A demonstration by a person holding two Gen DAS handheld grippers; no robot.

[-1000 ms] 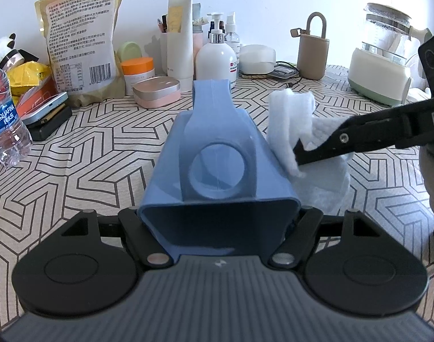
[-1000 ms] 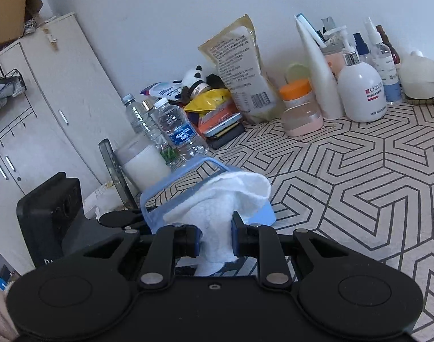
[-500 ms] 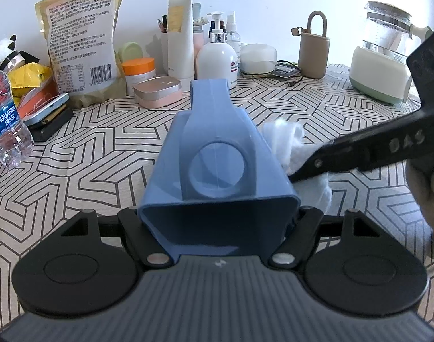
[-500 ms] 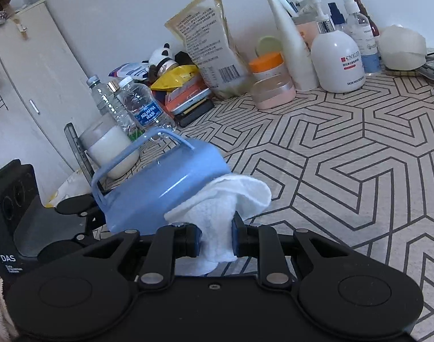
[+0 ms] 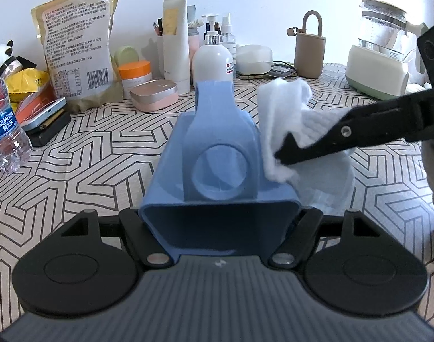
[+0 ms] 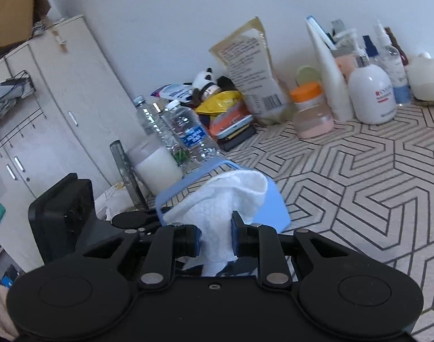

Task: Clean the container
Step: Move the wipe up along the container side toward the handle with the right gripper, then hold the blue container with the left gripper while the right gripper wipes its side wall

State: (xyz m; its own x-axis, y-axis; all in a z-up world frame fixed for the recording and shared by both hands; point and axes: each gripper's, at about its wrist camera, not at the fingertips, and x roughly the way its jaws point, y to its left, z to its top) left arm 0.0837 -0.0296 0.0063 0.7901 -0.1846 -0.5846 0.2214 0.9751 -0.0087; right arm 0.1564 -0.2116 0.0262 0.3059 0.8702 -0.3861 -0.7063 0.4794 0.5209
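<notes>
On my left feed I have the left gripper (image 5: pixel 219 228) with its jaws clenched on the light blue plastic container with a flat handle (image 5: pixel 217 154), which lies on its side above the desk covered in a black-and-white geometric cloth (image 5: pixel 103 154), its open mouth turned toward the lens and its handle running away from me. I can see into the mouth; the inside walls look bare blue, with nothing lying in there that I can make out. My right gripper (image 6: pixel 215 236) has its jaws grasping a crumpled white cloth (image 6: pixel 222 199), and in the left view that cloth (image 5: pixel 288 119) presses against the container's right outer wall, with the black finger (image 5: pixel 345 136) reaching in from the right. Along the back wall stand a white pump bottle with a silver collar (image 5: pixel 212 59), a tan printed food pouch (image 5: pixel 77 48), an orange-lidded jar (image 5: pixel 135 75) and a pink tin with a metal lid (image 5: pixel 154 95). A clear water bottle with a blue label (image 5: pixel 4 131) stands at the left edge, partly filled. In the right view a glass jar holding something white (image 6: pixel 157 165) sits just behind the container (image 6: pixel 271 208).
</notes>
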